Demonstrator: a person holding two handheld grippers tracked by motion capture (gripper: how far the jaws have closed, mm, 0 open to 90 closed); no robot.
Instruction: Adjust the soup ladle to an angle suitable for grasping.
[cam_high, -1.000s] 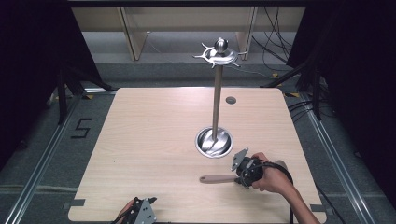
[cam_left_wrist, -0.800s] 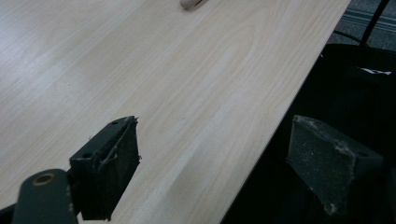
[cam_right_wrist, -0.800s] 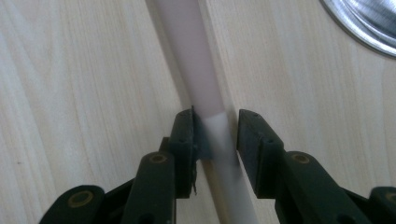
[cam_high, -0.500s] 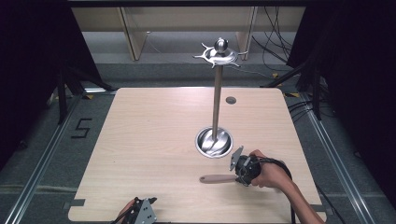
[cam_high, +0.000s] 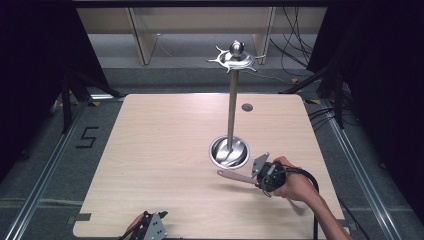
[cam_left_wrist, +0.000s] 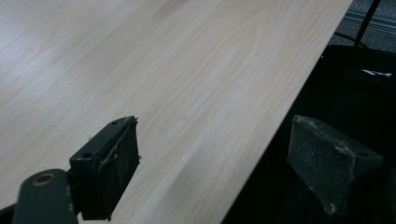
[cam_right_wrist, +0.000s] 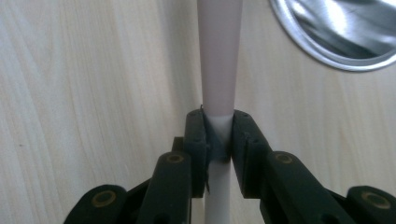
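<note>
Nearest you, your left gripper (cam_high: 150, 227) sits at the tabletop's (cam_high: 160, 150) front edge with its fingers (cam_left_wrist: 109, 172) spread wide and nothing between them. Farther in, your right gripper (cam_right_wrist: 218, 135) has its fingers pressed tight on a pale pink handle (cam_right_wrist: 219, 56), a long slim piece lying near the tabletop just beside the stand's round metal base (cam_high: 229, 152). Beyond, the steel pole (cam_high: 231, 105) rises from that shiny dish-like base to a hooked top (cam_high: 234, 57)
</note>
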